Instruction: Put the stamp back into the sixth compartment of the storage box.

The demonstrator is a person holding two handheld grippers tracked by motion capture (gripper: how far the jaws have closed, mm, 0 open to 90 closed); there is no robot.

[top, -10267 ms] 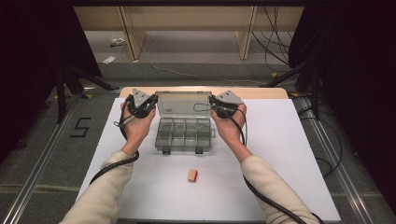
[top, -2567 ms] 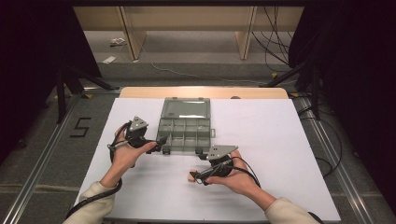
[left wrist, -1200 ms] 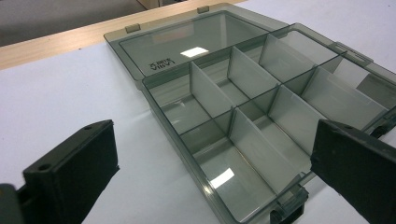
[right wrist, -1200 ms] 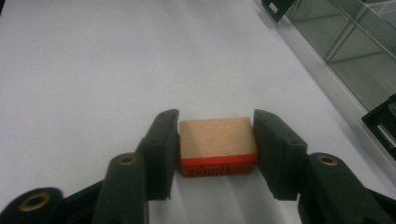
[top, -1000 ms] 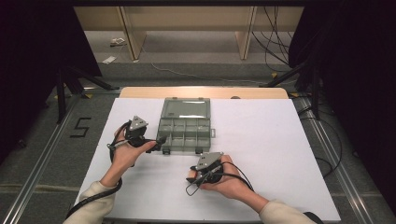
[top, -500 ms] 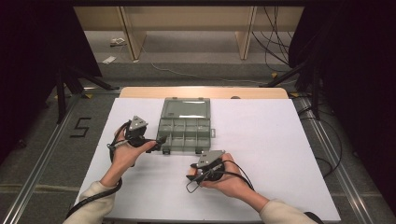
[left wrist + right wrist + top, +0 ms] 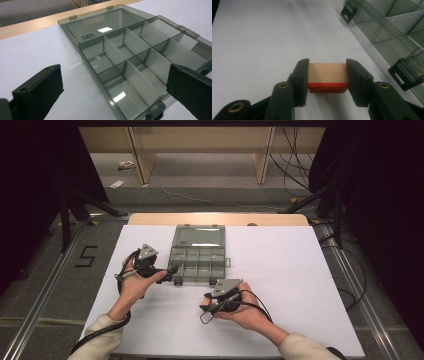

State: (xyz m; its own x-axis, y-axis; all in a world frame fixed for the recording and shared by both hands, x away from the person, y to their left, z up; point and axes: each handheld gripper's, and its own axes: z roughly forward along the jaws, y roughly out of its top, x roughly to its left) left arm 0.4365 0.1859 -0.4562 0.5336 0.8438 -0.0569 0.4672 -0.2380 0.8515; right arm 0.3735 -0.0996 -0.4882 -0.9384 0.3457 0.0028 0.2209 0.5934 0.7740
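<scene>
High view: open compartment box [image 7: 198,261] on the white worktop [image 7: 300,285]; right tongs [image 7: 206,306] just in front. Left gripper view: left tongs [image 7: 112,92] apart, compartments empty. Right gripper view: right tongs clamped on a wooden stamp block [image 7: 327,76]; placing remains.

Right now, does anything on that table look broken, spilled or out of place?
Nothing stands out. The clear plastic box lies open and flat on the white table, its compartments empty and its dividers straight. The right gripper holds a small wooden block squarely between its jaws, and the left gripper rests open by the box's corner.
</scene>
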